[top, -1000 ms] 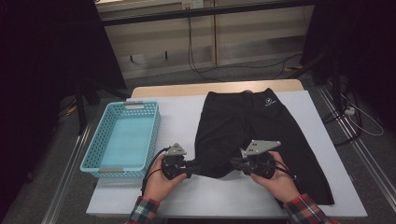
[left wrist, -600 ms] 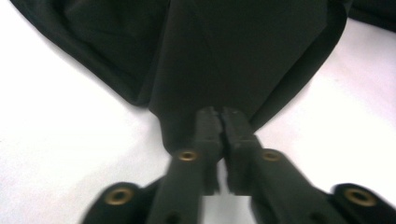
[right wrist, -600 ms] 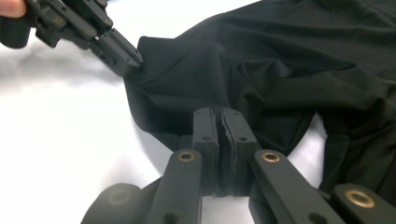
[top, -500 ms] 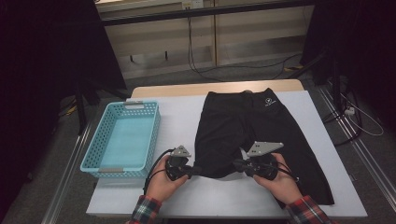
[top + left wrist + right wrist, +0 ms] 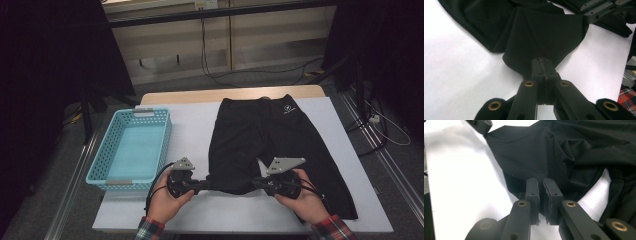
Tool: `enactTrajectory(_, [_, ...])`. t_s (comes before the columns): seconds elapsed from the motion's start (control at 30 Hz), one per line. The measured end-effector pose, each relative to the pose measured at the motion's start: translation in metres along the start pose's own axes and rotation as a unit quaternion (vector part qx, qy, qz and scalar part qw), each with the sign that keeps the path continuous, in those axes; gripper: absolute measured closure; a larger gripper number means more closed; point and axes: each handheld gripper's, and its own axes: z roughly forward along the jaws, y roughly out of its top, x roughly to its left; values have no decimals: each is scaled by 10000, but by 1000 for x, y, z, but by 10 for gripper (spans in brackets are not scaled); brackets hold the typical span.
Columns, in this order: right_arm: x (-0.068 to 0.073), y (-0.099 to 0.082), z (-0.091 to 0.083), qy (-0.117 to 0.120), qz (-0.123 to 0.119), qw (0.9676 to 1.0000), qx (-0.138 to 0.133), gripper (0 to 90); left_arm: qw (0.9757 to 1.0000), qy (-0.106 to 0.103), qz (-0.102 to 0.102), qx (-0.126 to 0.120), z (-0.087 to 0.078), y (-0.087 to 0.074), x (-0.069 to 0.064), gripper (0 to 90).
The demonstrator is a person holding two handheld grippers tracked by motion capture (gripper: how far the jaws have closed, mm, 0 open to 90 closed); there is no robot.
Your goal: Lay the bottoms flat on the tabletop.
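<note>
Both hand-held grippers clamp the hem of the black shorts (image 5: 260, 140) at lower centre: left hand-held gripper (image 5: 206, 183) and right hand-held gripper (image 5: 256, 182); the shorts' long axis runs toward the top of the frame on the white desk (image 5: 195, 120)

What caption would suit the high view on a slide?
Two hand-held grippers, left gripper and right gripper, pinch the near hem of black shorts beside a blue basket.
</note>
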Motion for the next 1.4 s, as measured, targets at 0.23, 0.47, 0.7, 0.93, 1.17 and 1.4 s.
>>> enactTrajectory(0.23, [1, -3, 3, 6, -41, 10000, 80, 841, 9998, 131, 95, 78, 15, -5, 6, 703])
enactTrajectory(0.47, [-2, -4, 2, -41, -20, 10000, 86, 842, 9992, 372, 98, 146, 21, -7, 7, 631])
enactTrajectory(0.7, [-3, -4, 3, -38, -34, 9999, 97, 843, 9982, 570, -193, 6, 14, -8, 17, 554])
enactTrajectory(0.93, [-2, -3, 5, -24, -80, 9999, 106, 846, 9984, 295, -283, 380, 21, -4, 10, 798])
enactTrajectory(1.17, [0, -1, -5, -62, -126, 9999, -10, 846, 9989, -33, -443, 175, 1, 4, 5, 896])
enactTrajectory(1.4, [1, -4, -18, -41, -93, 9999, -36, 838, 9973, -90, -710, 145, -12, 0, 10, 898])
